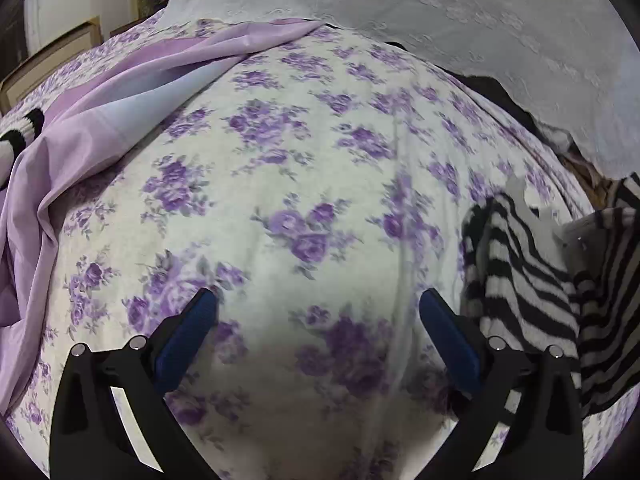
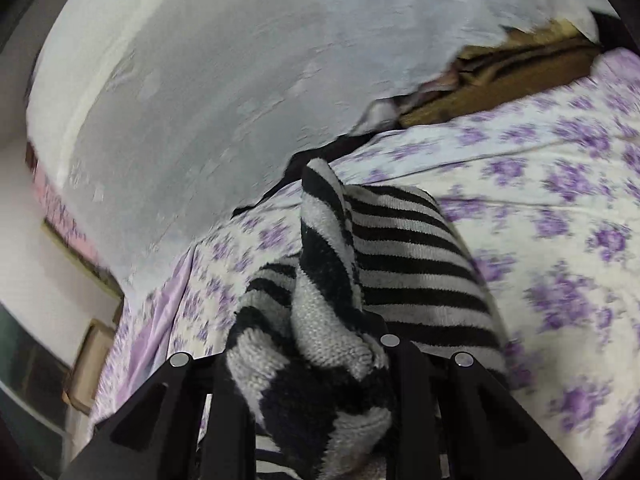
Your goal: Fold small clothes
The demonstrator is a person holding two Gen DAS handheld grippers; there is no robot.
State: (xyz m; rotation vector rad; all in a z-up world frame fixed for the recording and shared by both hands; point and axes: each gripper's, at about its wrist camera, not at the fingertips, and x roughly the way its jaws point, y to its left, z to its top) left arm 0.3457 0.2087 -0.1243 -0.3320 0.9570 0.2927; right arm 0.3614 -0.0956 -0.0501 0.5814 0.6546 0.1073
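Observation:
A black-and-white striped knit garment (image 2: 400, 264) lies bunched on the floral bedsheet (image 2: 560, 208). My right gripper (image 2: 320, 364) is shut on a fold of it, and the knit covers the fingertips. In the left wrist view the same garment (image 1: 532, 292) sits at the right, with the right gripper's pale body (image 1: 560, 236) partly buried in it. My left gripper (image 1: 318, 304) is open and empty, blue pads (image 1: 188, 336) wide apart, hovering over bare sheet (image 1: 320, 184) just left of the garment.
A plain lilac cloth (image 1: 120, 92) lies crumpled at the left of the bed, with another striped item (image 1: 16, 140) at the far left edge. A grey-white embroidered cover (image 1: 440, 12) lies along the far side. A brown striped fabric (image 2: 500, 76) peeks from under it.

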